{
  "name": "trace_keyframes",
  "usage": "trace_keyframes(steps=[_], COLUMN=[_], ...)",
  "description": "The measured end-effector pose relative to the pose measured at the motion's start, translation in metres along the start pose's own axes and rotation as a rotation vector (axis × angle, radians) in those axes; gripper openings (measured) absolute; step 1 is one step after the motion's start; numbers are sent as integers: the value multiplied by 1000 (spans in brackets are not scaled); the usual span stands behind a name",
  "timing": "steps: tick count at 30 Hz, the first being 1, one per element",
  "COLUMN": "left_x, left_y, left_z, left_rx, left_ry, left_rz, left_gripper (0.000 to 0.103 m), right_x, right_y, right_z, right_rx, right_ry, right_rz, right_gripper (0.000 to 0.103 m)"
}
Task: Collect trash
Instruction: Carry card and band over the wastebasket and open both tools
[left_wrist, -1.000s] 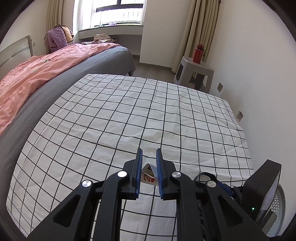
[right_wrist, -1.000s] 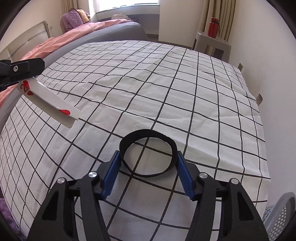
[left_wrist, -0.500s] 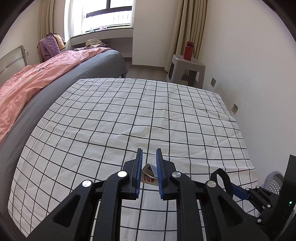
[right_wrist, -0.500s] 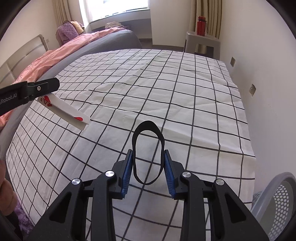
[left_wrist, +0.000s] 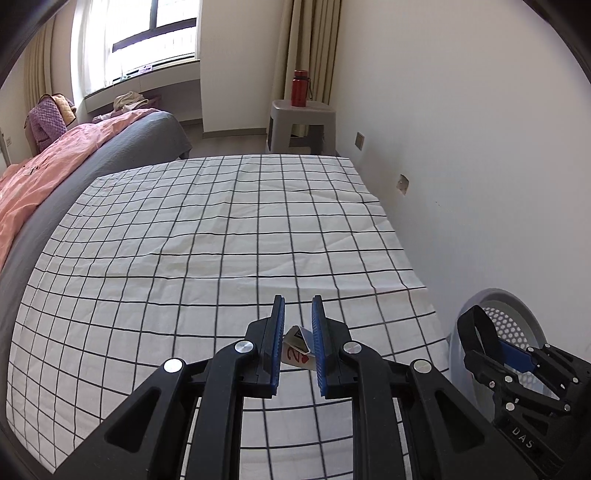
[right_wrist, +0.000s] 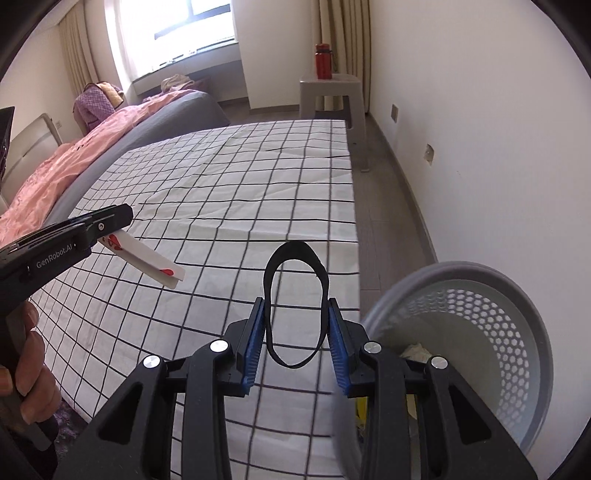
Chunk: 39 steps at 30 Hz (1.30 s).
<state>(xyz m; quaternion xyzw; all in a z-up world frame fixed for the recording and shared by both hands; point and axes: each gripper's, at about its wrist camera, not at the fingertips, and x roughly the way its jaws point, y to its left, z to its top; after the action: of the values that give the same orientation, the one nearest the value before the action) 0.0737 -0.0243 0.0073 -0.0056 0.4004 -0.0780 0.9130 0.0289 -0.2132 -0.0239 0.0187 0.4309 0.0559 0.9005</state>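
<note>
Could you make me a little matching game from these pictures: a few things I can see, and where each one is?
Things:
1. playing card
2. black band
3. red bottle
4. grey basket

Places:
A. on the grey stool
B. on the floor beside the checked sheet
C. between the left gripper fingers
D. between the right gripper fingers

Pairs: 1-C, 2-D, 3-A, 4-B

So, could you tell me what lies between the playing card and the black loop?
Only bare checked cloth, as the right wrist view shows: the playing card hangs left of the black loop, apart from it.
</note>
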Motion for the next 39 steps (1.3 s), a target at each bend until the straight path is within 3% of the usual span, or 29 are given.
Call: trace_keyframes(steps=[10, 18, 28, 39], left_x=[-19, -13, 7, 16], left_y=[-89, -149, -201, -225], left_z=[-8, -14, -18, -30], left_rx=[111, 200, 256, 280], left_ry=[-2, 21, 59, 100], left_rz=[-87, -140, -193, -217], left_gripper=[15, 15, 15, 15], right_x=[-50, -58, -52, -52], right_y=[-86, -141, -171, -176], right_z=[-31, -57, -73, -76], right_rx=[110, 229, 319, 319], right_ry=[-51, -56, -39, -48], right_rz=[-109, -157, -121, -104], right_gripper=[33, 33, 33, 35])
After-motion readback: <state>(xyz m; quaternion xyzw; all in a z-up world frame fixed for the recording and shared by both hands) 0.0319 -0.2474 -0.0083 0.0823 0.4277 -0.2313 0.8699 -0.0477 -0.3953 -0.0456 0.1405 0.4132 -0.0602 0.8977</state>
